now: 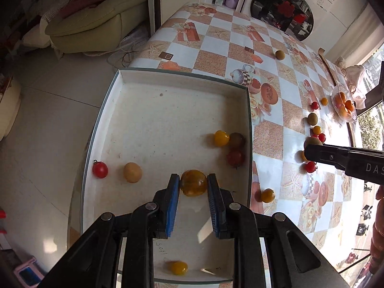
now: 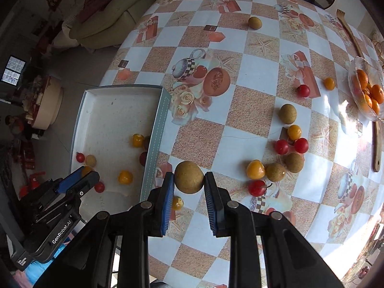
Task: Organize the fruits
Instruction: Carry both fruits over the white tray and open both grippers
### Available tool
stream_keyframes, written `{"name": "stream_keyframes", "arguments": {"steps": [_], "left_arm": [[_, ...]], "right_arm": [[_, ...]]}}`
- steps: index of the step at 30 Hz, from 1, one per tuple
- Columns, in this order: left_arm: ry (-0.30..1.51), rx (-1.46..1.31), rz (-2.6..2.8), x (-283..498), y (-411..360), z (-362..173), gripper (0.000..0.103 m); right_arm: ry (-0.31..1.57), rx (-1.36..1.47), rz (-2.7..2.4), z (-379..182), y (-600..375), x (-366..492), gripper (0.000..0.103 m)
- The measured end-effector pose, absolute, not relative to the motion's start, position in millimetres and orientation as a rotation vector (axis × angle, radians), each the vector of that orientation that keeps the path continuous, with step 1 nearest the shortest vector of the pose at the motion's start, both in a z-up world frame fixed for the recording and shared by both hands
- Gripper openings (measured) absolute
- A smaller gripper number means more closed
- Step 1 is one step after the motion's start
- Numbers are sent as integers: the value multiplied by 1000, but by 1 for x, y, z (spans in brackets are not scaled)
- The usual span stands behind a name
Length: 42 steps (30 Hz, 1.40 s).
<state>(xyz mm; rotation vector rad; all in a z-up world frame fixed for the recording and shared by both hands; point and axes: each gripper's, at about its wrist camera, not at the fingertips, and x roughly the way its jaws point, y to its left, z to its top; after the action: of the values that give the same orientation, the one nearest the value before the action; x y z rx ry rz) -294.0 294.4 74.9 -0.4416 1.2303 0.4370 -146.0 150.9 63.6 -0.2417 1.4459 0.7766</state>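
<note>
My left gripper (image 1: 193, 178) is shut on an amber tomato (image 1: 193, 183), held over the white tray (image 1: 184, 75). Several tomatoes and a tan fruit (image 1: 132, 172) lie in the tray. My right gripper (image 2: 189, 175) is shut on a round brown fruit (image 2: 189, 177), held over the table just right of the tray's rim (image 2: 156, 129). Several red and yellow tomatoes and brown fruits lie loose in a cluster (image 2: 276, 165) on the checked tablecloth. The left gripper (image 2: 84, 175) also shows at the lower left of the right wrist view, over the tray.
A glass bowl of oranges (image 2: 367, 91) stands at the table's right edge, with a wooden back-scratcher (image 2: 348, 28) and a wooden spatula (image 2: 377, 144) nearby. One brown fruit (image 2: 255, 22) lies alone far back. A washing machine (image 1: 282, 12) and a sofa (image 1: 96, 21) are beyond the table.
</note>
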Motion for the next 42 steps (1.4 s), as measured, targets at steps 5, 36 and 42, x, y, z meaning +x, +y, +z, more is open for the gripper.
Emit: {"name": "stream_keyframes", "arguments": {"steps": [5, 36, 42], "left_arm": [[1241, -489, 514, -330, 315, 67, 25], [1342, -504, 580, -357, 332, 10, 30], [1350, -423, 590, -346, 320, 13, 79]], "right_arm": [[1457, -301, 845, 58, 192, -166, 28], [1515, -555, 914, -9, 300, -219, 39], [1520, -529, 932, -3, 310, -224, 51]]}}
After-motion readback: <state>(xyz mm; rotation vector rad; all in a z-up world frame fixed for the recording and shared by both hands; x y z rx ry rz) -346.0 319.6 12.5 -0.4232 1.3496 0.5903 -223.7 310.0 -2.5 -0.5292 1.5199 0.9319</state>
